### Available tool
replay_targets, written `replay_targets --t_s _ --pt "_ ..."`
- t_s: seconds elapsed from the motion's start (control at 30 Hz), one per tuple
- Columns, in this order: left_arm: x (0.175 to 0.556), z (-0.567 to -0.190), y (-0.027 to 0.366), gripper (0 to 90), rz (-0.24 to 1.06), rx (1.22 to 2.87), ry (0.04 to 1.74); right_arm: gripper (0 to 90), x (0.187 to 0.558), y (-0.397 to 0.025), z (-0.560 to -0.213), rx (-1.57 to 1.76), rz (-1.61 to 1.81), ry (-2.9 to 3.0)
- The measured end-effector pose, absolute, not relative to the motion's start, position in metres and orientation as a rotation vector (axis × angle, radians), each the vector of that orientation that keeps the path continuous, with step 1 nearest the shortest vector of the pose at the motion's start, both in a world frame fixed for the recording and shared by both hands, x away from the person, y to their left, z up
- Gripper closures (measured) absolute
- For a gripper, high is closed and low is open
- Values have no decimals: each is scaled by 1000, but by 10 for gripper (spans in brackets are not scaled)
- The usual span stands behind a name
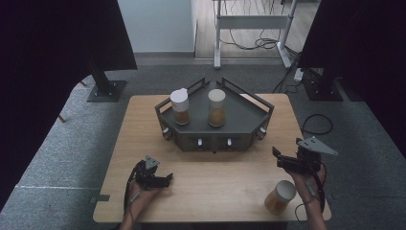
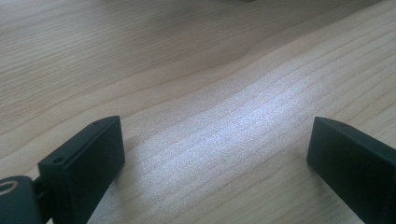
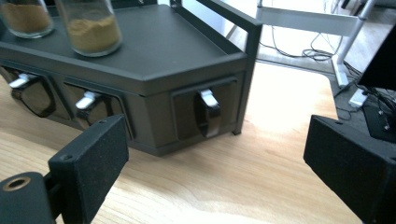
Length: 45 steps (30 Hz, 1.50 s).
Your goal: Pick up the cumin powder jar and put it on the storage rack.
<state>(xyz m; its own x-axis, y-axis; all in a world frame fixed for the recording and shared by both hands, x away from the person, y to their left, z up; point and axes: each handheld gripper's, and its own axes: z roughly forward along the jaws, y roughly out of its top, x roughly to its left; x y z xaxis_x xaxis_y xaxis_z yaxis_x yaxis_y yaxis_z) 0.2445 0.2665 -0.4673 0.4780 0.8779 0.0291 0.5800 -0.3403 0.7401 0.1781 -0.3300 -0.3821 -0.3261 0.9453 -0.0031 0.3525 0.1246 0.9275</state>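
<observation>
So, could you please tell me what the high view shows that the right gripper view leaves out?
The high view alone takes in the jar on the table by the person's right hand, the left gripper, and both jar lids on the rack. The right gripper view alone brings out the metal handles on the rack's front and the open jaws of the right gripper. Both show the rack with its two jars.

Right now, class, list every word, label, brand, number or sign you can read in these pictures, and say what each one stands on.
None can be read. The three jars, two on the rack and one on the table, show no label: left jar, right jar, near jar. The rack's front handles and both grippers, left gripper and right gripper, carry no legible marking.
</observation>
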Motion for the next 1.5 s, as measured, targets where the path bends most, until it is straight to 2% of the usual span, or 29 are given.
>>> replay_targets --t_s 0.57,1.5 --pt "244 -467 266 38 568 2052 1202 65 163 -353 -409 1360 1180 1689" --pt "244 -467 266 38 568 2052 1203 70 147 -360 -457 1480 1056 1630"
